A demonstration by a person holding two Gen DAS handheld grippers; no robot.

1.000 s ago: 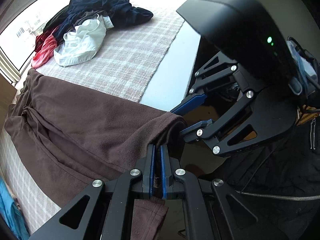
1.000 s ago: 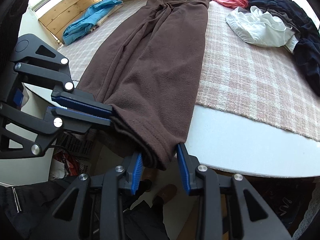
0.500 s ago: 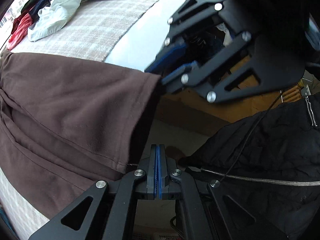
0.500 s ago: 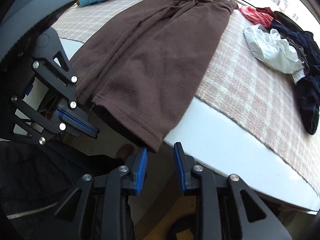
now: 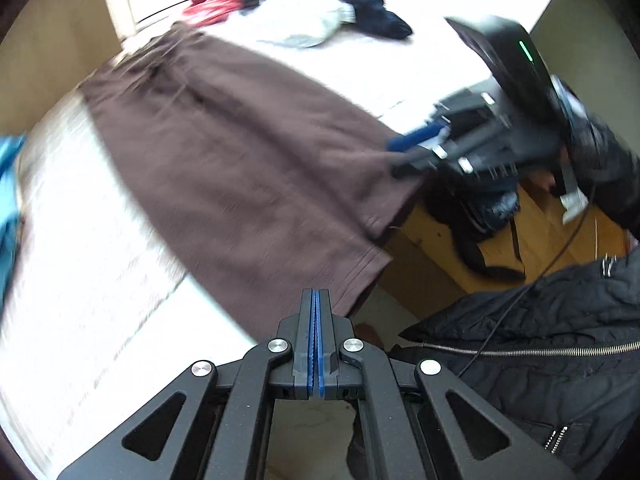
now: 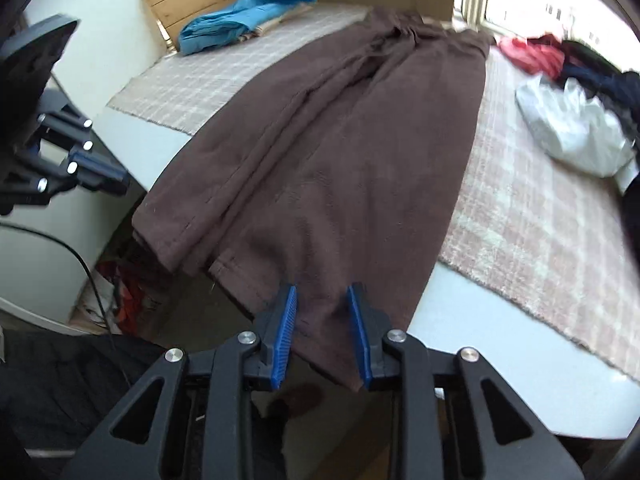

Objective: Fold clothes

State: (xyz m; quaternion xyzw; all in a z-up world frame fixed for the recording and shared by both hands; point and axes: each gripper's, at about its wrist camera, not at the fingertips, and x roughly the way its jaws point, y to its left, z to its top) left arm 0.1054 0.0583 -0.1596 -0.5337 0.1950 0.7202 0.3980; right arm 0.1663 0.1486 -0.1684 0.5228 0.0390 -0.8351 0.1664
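Note:
Brown fleece trousers (image 6: 360, 152) lie stretched along the table, with the leg hems hanging a little over the near edge. My right gripper (image 6: 322, 320) stands open and points down at the right-hand hem. That hem's corner lies loosely between the blue pads (image 6: 286, 320) and looks unpinched. The left wrist view shows the trousers (image 5: 248, 168) blurred, with the right gripper (image 5: 400, 156) at their far corner. My left gripper (image 5: 316, 300) is shut with nothing in it, just in front of the nearer hem. From the right wrist it appears as the left gripper (image 6: 120, 182), off the table's left edge.
A plaid cover (image 6: 520, 220) lies over the white table (image 6: 480, 360). A heap with a white garment (image 6: 576, 128) and red and navy clothes lies at the far right, and folded blue clothes (image 6: 248, 12) at the far left. A person's black jacket (image 5: 540, 380) is close beside my left gripper.
My left gripper held the brown hem a second ago; it has come off, is shut with nothing in it, and has swung sideways and rolled. The right gripper has moved over the hem.

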